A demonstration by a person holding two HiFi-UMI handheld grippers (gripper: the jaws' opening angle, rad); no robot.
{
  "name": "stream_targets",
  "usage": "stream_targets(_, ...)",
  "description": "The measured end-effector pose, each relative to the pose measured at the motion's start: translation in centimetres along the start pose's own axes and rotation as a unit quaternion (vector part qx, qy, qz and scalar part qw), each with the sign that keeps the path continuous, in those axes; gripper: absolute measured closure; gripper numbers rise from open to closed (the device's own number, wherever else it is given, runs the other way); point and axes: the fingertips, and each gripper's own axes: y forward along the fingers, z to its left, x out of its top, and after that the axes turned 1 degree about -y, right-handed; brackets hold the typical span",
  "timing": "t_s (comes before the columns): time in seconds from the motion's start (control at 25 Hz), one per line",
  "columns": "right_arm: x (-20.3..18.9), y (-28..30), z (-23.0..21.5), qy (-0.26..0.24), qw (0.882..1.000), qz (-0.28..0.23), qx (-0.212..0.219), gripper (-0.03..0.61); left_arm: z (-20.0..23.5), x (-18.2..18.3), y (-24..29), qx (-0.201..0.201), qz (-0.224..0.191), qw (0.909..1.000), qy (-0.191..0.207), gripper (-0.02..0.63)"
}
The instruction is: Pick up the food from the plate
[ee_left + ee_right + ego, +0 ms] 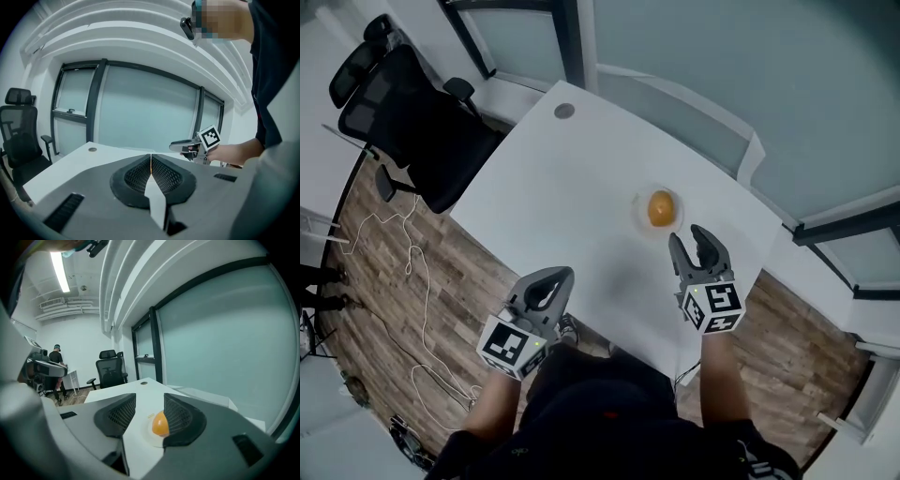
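Note:
An orange round piece of food sits on a small white plate on the white table. My right gripper hovers just short of the plate, open, with nothing between its jaws. In the right gripper view the food lies on the plate ahead, partly behind the right jaw. My left gripper is at the table's near edge, shut and empty. The left gripper view shows its pads pressed together, with the right gripper beyond them.
A black office chair stands off the table's far left corner. A round cable grommet is set in the table's far end. Glass partitions run behind the table. Cables trail on the wooden floor at left.

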Motion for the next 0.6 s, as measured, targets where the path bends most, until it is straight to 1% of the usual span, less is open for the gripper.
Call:
stream_targets(0.12, -2.0, 3.1, -0.2, 0.005, 1.000, 0.027, -0.009, 0.343, 1.1, -0.2, 1.1, -0.016, 0.012, 0.9997, -0.011, 0.591)
stream_targets(0.24, -4.2, 6.4, -1.1, 0.014, 0.998, 0.057, -0.023, 0.267, 2.7, -0.7, 1.8, -0.022, 0.019, 0.9994, -0.017, 0.591)
stream_targets(0.32, -5.7, 8.5, -1.8, 0.024, 0.996, 0.075, -0.037, 0.242, 3.9, -1.2, 1.8, -0.022, 0.026, 0.9992, -0.023, 0.591)
stream_targets(0.44, -8.0, 10.9, -3.2, 0.039, 0.992, 0.101, -0.063, 0.225, 5.7, -2.7, 1.2, -0.015, 0.041, 0.9986, -0.031, 0.591)
stream_targets(0.6, -11.0, 13.7, -4.4, 0.057, 0.986, 0.140, -0.070, 0.206, 7.5, -3.6, 0.8, -0.001, 0.050, 0.9975, -0.050, 0.591)
